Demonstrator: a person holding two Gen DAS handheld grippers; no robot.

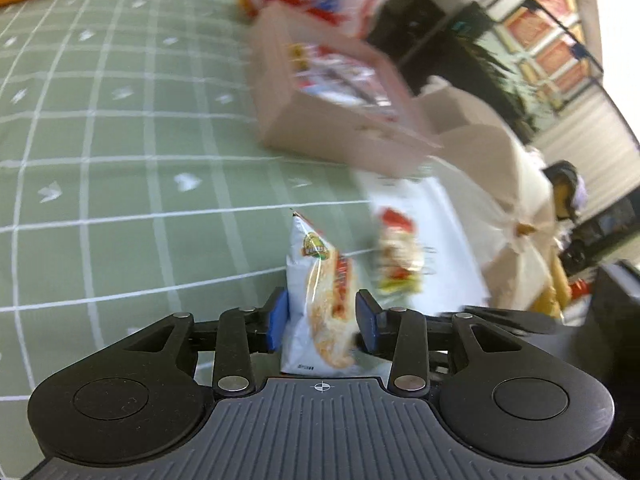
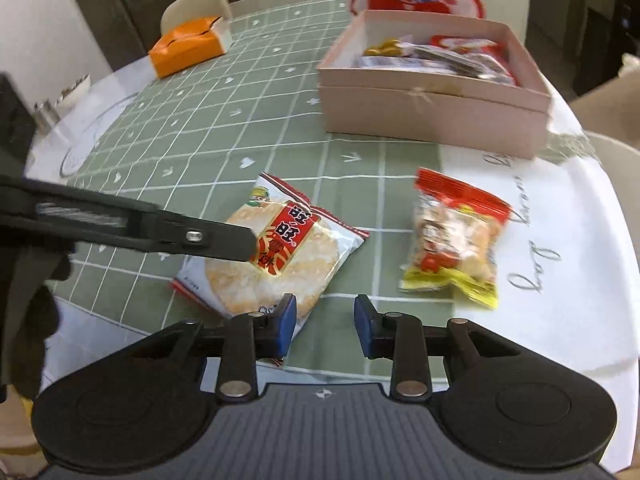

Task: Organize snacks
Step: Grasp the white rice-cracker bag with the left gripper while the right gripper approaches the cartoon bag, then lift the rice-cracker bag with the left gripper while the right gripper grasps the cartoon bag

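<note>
Left to right. The left hand-held gripper [image 1: 322, 322] is reaching in from the left, its blue pads [image 1: 277, 320] standing on either side of the rice-cracker packet [image 1: 320, 304]. The left pad seems to be touching the film while the right pad is showing a small gap, so whether the grip is firm cannot be told. In the right wrist view the packet [image 2: 280, 252] is sitting slightly tilted on the green gridded surface [image 2: 192, 128], one corner lying under that camera's left pad. The right hand-held gripper [image 2: 325, 322] is hovering with jaws parted and holding nothing. Further right, a red-and-yellow packet [image 2: 456, 248] is lying flat, apart from the first. Behind both, the pink box [image 2: 432, 116] is already holding several snacks.

Judgement: the rice-cracker packet is probably light, its film slick and crinkly, its discs brittle. Pinching the sealed edge or gripping the sides gently is likely safer than squeezing the middle.
</note>
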